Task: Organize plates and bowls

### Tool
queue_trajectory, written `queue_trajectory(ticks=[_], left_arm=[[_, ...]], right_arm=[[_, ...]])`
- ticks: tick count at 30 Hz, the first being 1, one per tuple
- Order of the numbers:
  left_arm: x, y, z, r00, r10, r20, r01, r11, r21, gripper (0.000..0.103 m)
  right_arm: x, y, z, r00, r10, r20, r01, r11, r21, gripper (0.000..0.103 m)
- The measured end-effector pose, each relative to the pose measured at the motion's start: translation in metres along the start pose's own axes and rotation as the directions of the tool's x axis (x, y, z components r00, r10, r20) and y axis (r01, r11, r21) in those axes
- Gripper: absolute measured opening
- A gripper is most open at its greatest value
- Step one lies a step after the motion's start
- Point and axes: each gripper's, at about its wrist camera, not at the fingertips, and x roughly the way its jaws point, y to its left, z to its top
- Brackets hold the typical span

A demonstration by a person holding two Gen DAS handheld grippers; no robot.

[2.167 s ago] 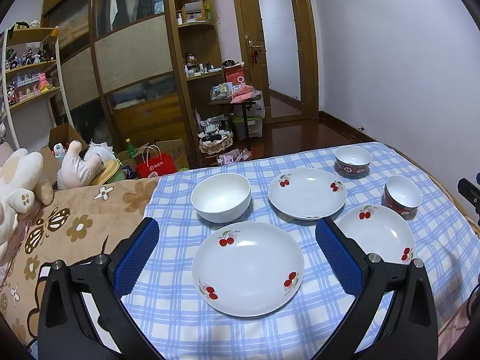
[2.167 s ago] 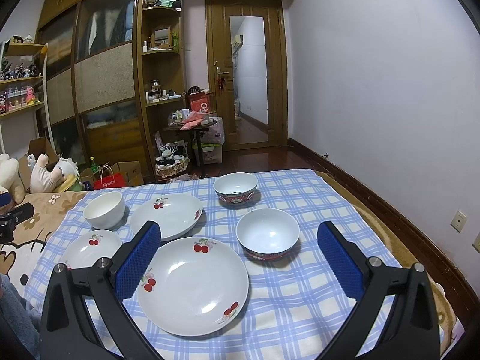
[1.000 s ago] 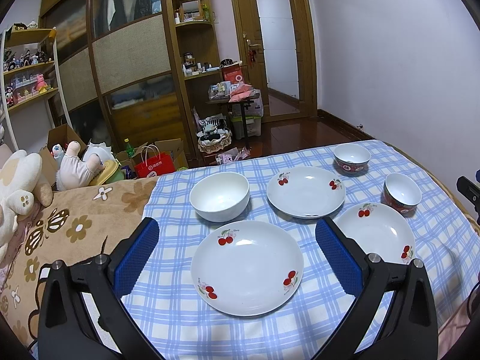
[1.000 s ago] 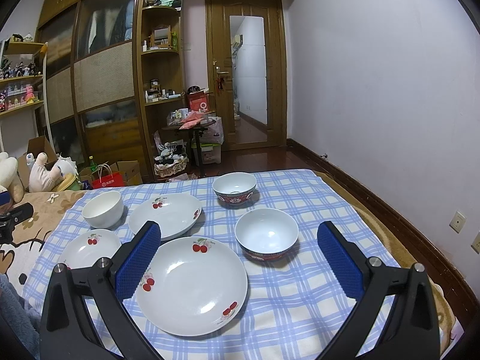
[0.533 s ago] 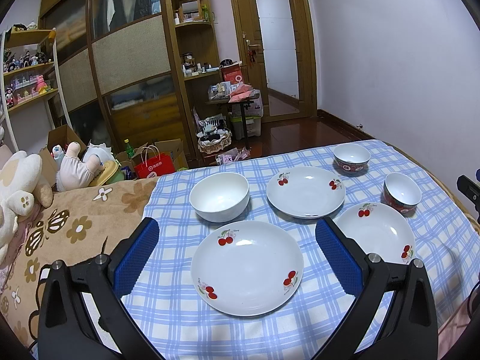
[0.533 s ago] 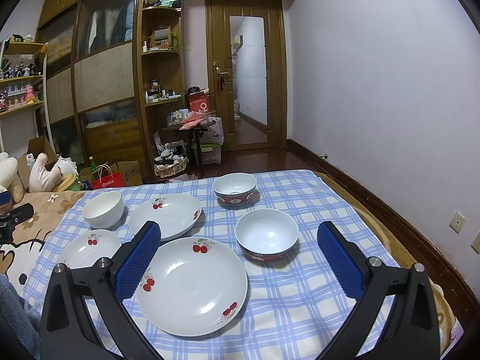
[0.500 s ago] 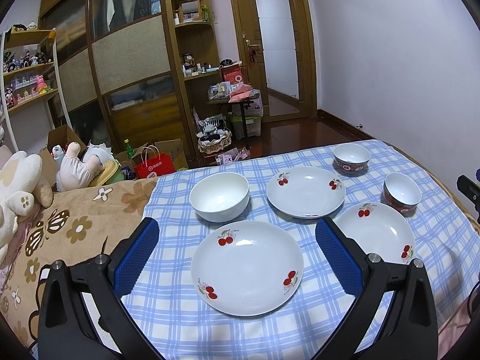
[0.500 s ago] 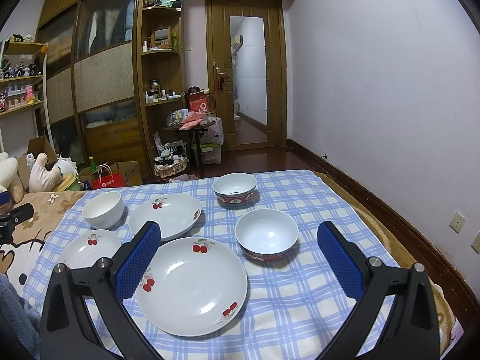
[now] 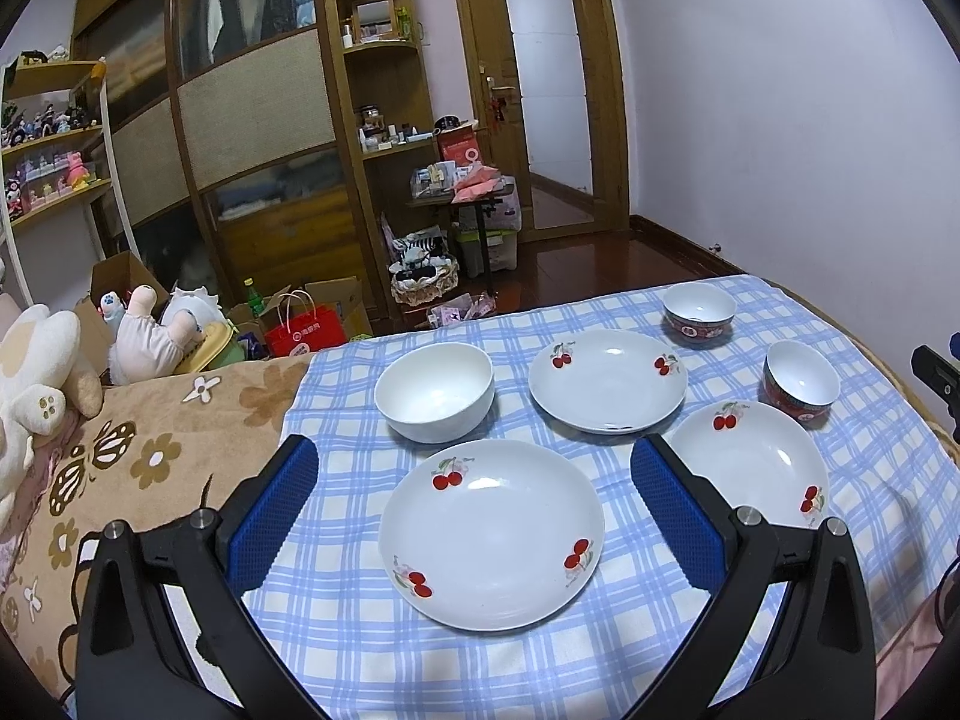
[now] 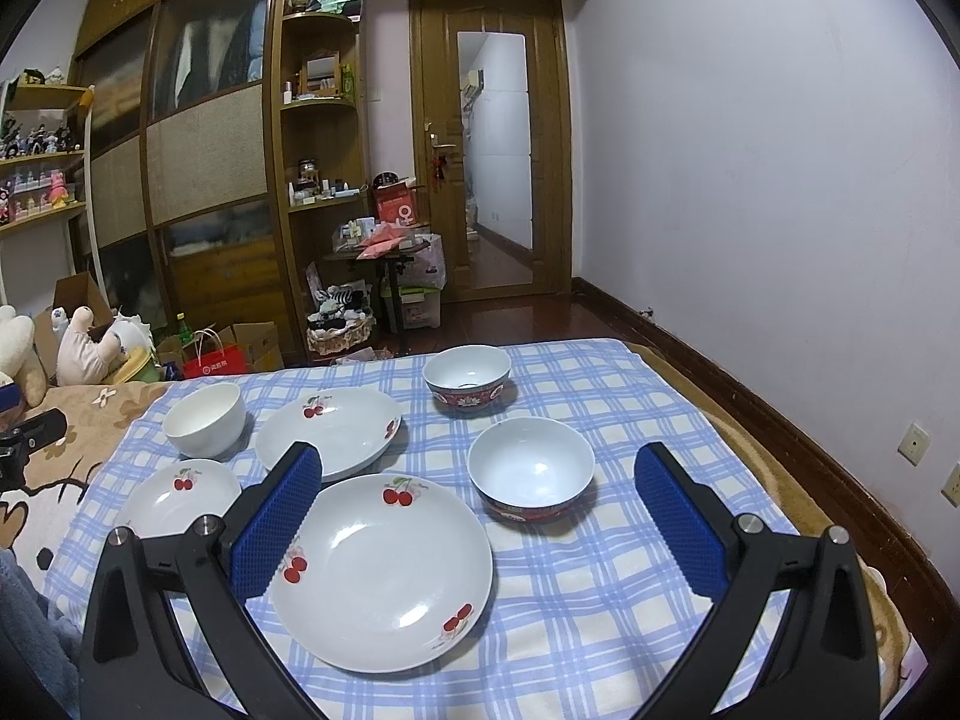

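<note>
Plainly, six dishes lay spread on the blue-and-white checked cloth (image 9: pixel 660 630). In the left wrist view the nearest cherry plate (image 9: pixel 491 542) sat in the lower middle of the frame, between the left gripper (image 9: pixel 474 480)'s two blue pads. Those pads stood wide apart, above the cloth, holding nothing. Above that plate, toward the centre left, was a plain white bowl (image 9: pixel 435 399), close to the plate's far rim but apart from it. A second cherry plate (image 9: pixel 607 380) lay right of centre, and a third (image 9: pixel 750 459) sat at the lower right, partly hidden behind the right-hand pad. Two red-patterned bowls stood at the right edge: one (image 9: pixel 801 381) just beside the third plate, the other (image 9: pixel 699 311) farther up near the cloth's far border.

In the right wrist view a large cherry plate (image 10: pixel 384 570) filled the lower centre, with a red-patterned bowl (image 10: pixel 531 471) just to its upper right. The right gripper (image 10: pixel 477 480) was likewise spread wide and empty, its pads flanking both dishes. A brown flowered blanket (image 9: pixel 150 450) covered the left of the surface, and soft toys (image 9: pixel 36 372) lay at the left edge. A wooden wardrobe (image 9: pixel 240 120) and a door (image 9: pixel 546 102) filled the upper part of the frame
</note>
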Motion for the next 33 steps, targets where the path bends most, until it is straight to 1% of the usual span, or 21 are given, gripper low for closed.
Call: queue_trajectory(ticks=[4,9,13,16,19,22,26,28,31,33], left_arm=[[0.000,-0.001,0.000,1.000,-0.012,-0.004,0.012,1.000,0.007,0.102],[0.005,-0.005,0.003,0.999,-0.045,-0.022,0.046,0.998,0.034,0.102],[0.012,-0.019,0.009,0.998,-0.059,-0.026,0.061,0.993,0.101,0.102],[0.013,-0.033,0.014,0.999,-0.042,-0.004,0.042,0.985,0.166,0.102],[0.015,-0.041,0.021,0.998,-0.055,-0.007,0.055,0.980,0.192,0.102],[0.019,-0.048,0.028,0.998,-0.064,-0.013,0.065,0.978,0.198,0.102],[0.024,-0.061,0.036,0.999,-0.053,-0.004,0.053,0.969,0.240,0.102],[0.029,-0.066,0.040,0.998,-0.055,-0.016,0.058,0.966,0.252,0.102],[0.039,-0.069,0.048,0.997,-0.065,-0.047,0.075,0.966,0.246,0.102],[0.049,-0.072,0.056,0.992,-0.094,-0.086,0.112,0.964,0.242,0.102]], right_arm=[[0.000,0.000,0.000,1.000,0.000,0.000,0.000,1.000,0.000,0.103],[0.002,0.000,-0.001,1.000,0.009,-0.003,-0.009,1.000,0.005,0.103],[0.003,-0.001,-0.002,1.000,0.014,-0.006,-0.014,1.000,0.010,0.103],[0.003,-0.001,-0.002,1.000,0.008,-0.002,-0.008,1.000,0.016,0.103],[0.006,0.001,0.001,1.000,-0.005,-0.009,0.006,1.000,0.023,0.103],[0.012,0.003,0.004,1.000,-0.015,-0.026,0.016,1.000,0.021,0.103],[0.025,0.006,0.010,0.999,-0.017,-0.048,0.018,0.999,0.030,0.103],[0.030,0.005,0.013,0.998,-0.010,-0.061,0.013,0.999,0.046,0.103],[0.038,0.004,0.017,0.997,-0.001,-0.080,0.006,0.998,0.055,0.103],[0.043,0.002,0.021,0.996,0.001,-0.093,0.005,0.998,0.061,0.103]])
